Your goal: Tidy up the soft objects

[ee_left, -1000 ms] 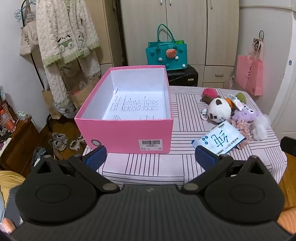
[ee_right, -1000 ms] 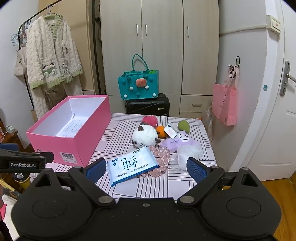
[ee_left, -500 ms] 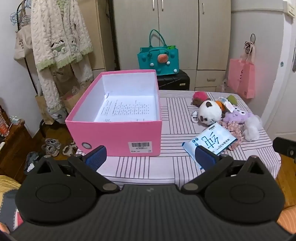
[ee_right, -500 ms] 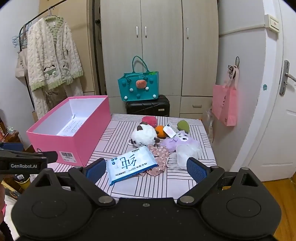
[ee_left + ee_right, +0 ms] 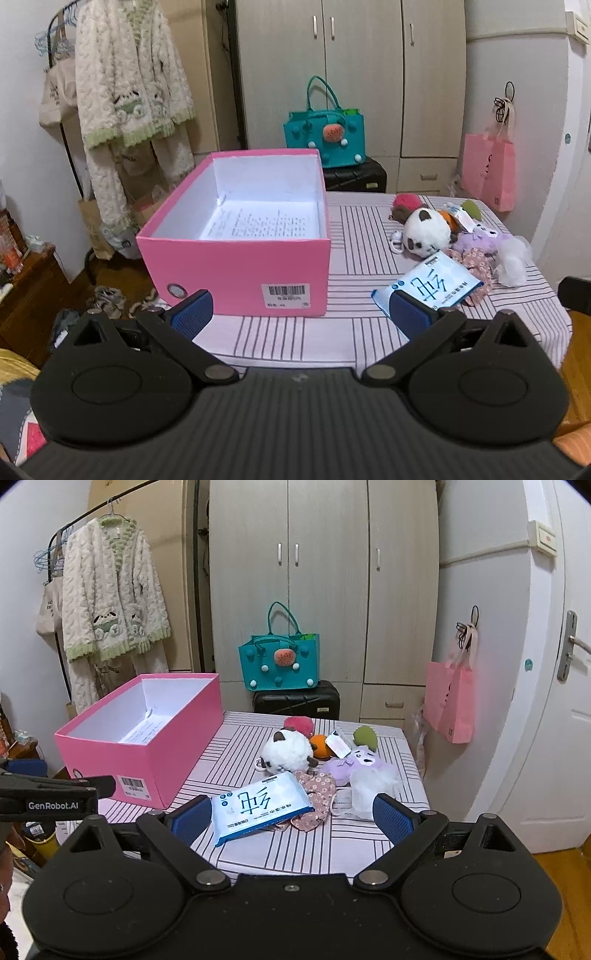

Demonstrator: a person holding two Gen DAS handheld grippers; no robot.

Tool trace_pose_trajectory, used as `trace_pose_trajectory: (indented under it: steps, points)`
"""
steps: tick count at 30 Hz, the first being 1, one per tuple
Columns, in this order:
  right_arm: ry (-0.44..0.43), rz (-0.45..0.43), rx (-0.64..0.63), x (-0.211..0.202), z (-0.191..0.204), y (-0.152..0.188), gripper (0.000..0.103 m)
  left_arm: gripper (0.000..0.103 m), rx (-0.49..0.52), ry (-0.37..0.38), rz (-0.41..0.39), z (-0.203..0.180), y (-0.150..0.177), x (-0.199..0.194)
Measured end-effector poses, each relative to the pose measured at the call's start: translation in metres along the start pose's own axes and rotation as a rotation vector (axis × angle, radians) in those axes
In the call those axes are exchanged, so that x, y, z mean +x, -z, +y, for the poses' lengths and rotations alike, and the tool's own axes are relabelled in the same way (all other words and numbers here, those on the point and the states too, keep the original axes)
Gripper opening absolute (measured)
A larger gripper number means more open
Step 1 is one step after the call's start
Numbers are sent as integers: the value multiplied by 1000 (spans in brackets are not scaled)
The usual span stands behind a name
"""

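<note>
Two views show a start with nothing yet picked up.

From the left wrist, the left hand-held gripper (image 5: 299, 314) has its blue pads wide apart and empty, hovering off the near edge of the desk (image 5: 354, 229). At twelve o'clock stands the open pink shoebox (image 5: 236, 266), holding only a printed sheet. The soft things lie out at two o'clock: a blue-and-white wet-wipe pack (image 5: 432, 286) nearest, then a panda plush (image 5: 424, 232), a floral cloth (image 5: 472, 260), a purple plush (image 5: 480, 240) and a white puff (image 5: 513, 254).

From the right wrist, the right hand-held gripper (image 5: 291, 818) is likewise spread open, holding nothing. The wet-wipe pack (image 5: 262, 803) lies just ahead at twelve o'clock, between the lines of the two pads, its long axis running from eight to two o'clock. The panda plush (image 5: 286, 753), floral cloth (image 5: 319, 794), purple plush (image 5: 351, 766) and white puff (image 5: 371, 782) crowd behind it. The pink shoebox (image 5: 147, 738) sits at ten o'clock.

The right hand is nearer the pile. Its jaws probably need turning to close across the pack's short side.
</note>
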State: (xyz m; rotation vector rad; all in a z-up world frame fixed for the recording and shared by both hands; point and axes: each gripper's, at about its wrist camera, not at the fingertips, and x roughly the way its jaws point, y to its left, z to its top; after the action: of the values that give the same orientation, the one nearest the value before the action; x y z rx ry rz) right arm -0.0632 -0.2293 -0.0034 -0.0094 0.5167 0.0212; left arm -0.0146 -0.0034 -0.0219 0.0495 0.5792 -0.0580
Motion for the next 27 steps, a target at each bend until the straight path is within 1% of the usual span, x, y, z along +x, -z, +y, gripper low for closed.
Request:
trace_pose_trajectory:
  steps: [3,8,14,27]
  points:
    - [0,-3,-9,0,1,1,96,103,13,-15,-30,0,3,-3]
    - [5,3,-8,4,-1,4,97,103,14,3,-46,1,5,-4]
    - [15,7,-12,8,-2,7,97,103,26,4,-44,-2,7,-1]
    - [33,4,-7,11,-3,8,97,103,15,1,-35,1,9,1]
